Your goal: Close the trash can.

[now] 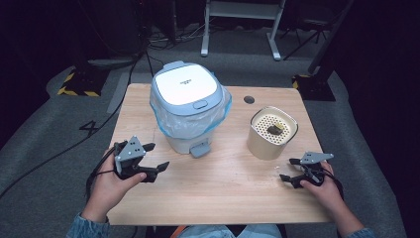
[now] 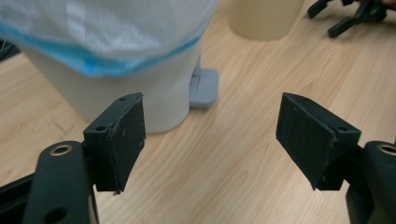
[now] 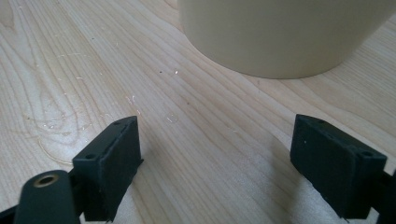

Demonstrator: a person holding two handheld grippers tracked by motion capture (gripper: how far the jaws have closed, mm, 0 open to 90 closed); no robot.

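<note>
Scene: a light wooden table (image 1: 213,193) seen from above, your two hands entering from the near edge
Pedal bin: a white pedal bin (image 1: 188,106) stands far left of centre, its lid down, a blue-edged liner bag (image 1: 163,124) bulging under the lid, its grey pedal (image 1: 200,148) facing you
Strainer cup: a cream cup with a perforated insert (image 1: 272,131) stands right of the bin, apart from it, a small dark scrap (image 1: 275,130) lying on the insert
Left gripper: your left gripper (image 1: 157,157) sits near left, jaws spread wide with nothing between them, aimed toward the pedal
Right gripper: your right gripper (image 1: 291,169) rests near right, jaws wide and empty, the cup just beyond them
Likely step: opening the bin, then emptying the cup, is my reading
Advice: bring the left jaws flat onto the pedal and press straight down, so the light bin does not slide; take the cup by its wall, keeping it upright until it is over the bin
</note>
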